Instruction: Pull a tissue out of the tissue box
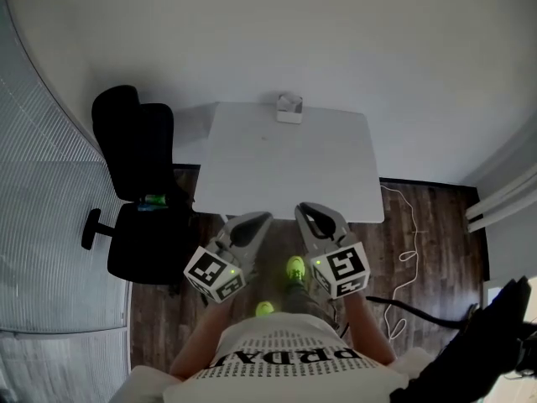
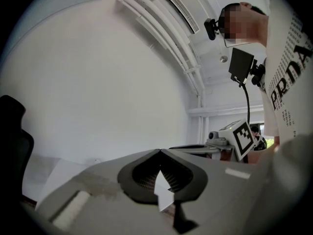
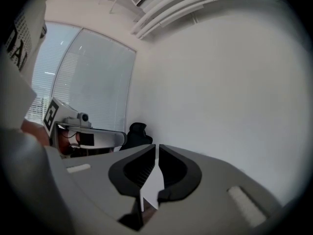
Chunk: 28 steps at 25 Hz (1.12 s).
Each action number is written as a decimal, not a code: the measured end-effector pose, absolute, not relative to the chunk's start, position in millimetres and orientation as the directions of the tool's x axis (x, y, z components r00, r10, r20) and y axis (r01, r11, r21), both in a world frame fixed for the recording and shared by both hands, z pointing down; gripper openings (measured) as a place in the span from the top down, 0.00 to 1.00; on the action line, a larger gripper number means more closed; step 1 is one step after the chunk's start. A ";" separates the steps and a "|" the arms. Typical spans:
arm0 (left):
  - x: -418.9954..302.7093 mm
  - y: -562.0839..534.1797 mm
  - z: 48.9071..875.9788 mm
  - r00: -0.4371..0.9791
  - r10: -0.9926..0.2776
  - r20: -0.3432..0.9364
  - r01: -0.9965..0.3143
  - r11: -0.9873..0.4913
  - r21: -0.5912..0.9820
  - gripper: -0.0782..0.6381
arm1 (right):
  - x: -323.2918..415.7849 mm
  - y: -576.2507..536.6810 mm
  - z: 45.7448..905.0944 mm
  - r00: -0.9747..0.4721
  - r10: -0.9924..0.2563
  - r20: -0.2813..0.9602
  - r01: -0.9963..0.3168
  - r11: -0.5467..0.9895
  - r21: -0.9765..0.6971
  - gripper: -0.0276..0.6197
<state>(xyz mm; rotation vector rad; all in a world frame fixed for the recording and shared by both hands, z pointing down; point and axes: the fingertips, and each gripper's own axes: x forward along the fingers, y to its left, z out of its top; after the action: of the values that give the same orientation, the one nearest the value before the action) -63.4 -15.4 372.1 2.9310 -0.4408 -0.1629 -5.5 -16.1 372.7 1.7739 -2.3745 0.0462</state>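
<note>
Because the left tool (image 1: pixel 258 219) and right tool (image 1: pixel 307 211) are both closed and empty, with the tissue box (image 1: pixel 289 107) well ahead at the far edge of the bench (image 1: pixel 285 170), advance, open one tool above the box, and pinch only the tissue.

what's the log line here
phase: pre-reach | left gripper: shut, empty | right gripper: shut, empty | tissue box: far edge of table, untouched
</note>
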 end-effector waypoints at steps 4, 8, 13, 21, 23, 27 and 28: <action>-47.9 -39.6 373.7 0.944 -0.322 -0.071 -0.303 -0.933 0.193 0.90 | 12.7 -39.9 375.9 -0.286 -0.945 0.162 -0.951 0.300 0.072 0.91; -27.4 -63.4 374.3 0.941 -0.332 -0.061 -0.315 -0.929 0.192 0.90 | 33.7 -65.7 376.8 -0.297 -0.941 0.164 -0.949 0.310 0.064 0.91; 2.9 -98.5 374.0 0.936 -0.348 -0.049 -0.333 -0.922 0.196 0.90 | 64.8 -101.3 378.2 -0.311 -0.935 0.173 -0.945 0.324 0.052 0.91; 55.2 -145.8 378.0 0.929 -0.369 -0.031 -0.356 -0.912 0.205 0.90 | 116.9 -147.0 382.9 -0.340 -0.921 0.191 -0.935 0.352 0.032 0.91; 67.2 -155.6 378.3 0.926 -0.378 -0.026 -0.364 -0.908 0.209 0.90 | 128.3 -156.3 383.3 -0.350 -0.916 0.197 -0.932 0.362 0.028 0.91; 89.3 -176.8 378.9 0.918 -0.395 -0.020 -0.383 -0.901 0.203 0.90 | 147.5 -173.8 383.8 -0.381 -0.904 0.196 -0.921 0.390 0.010 0.91; 94.7 -181.9 378.7 0.917 -0.399 -0.020 -0.387 -0.901 0.197 0.90 | 152.1 -177.8 384.9 -0.387 -0.901 0.197 -0.918 0.397 0.009 0.91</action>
<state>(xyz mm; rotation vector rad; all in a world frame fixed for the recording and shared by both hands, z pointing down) 94.7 -181.9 378.7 2.8889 -0.5979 -0.0883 152.1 -177.8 384.9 1.6309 -2.4791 0.1511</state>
